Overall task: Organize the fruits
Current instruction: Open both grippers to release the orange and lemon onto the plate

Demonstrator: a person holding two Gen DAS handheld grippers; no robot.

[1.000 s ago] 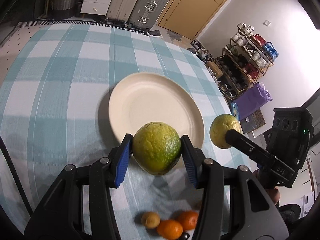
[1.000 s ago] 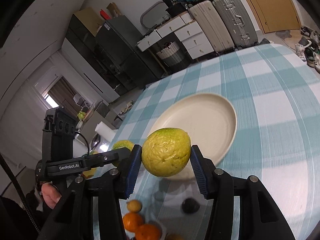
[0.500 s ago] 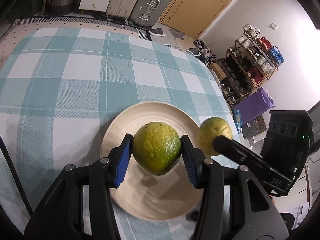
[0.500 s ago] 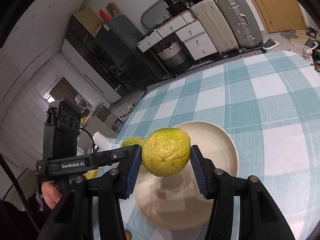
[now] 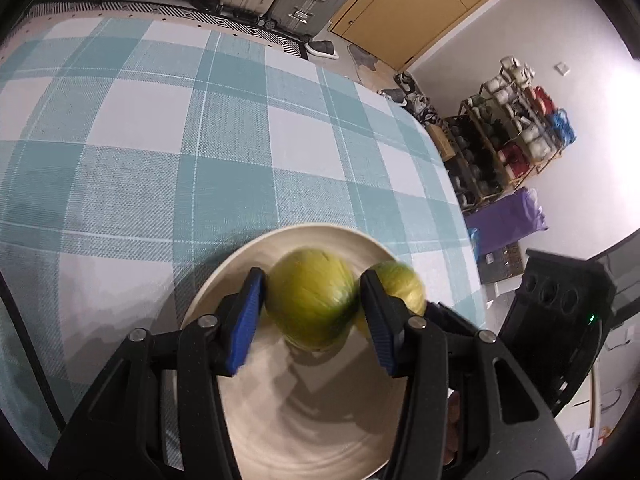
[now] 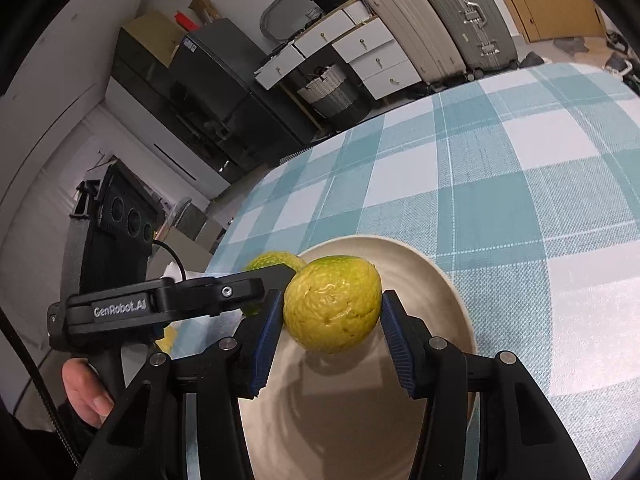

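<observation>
Left tool (image 5: 312,312): gripped a green fruit (image 5: 310,304) above the plate (image 5: 320,432).
Right tool (image 6: 329,336): gripped a yellow fruit (image 6: 332,304).

Both wrist views look down (closely) on one plate (image 5: 320,236).

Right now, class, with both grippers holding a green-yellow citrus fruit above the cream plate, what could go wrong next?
1. The left gripper and right gripper sit very close together over the cream plate; they could knock each other on release.
2. Each citrus fruit is round; released, one might roll off the shallow plate onto the checked tablecloth.
</observation>
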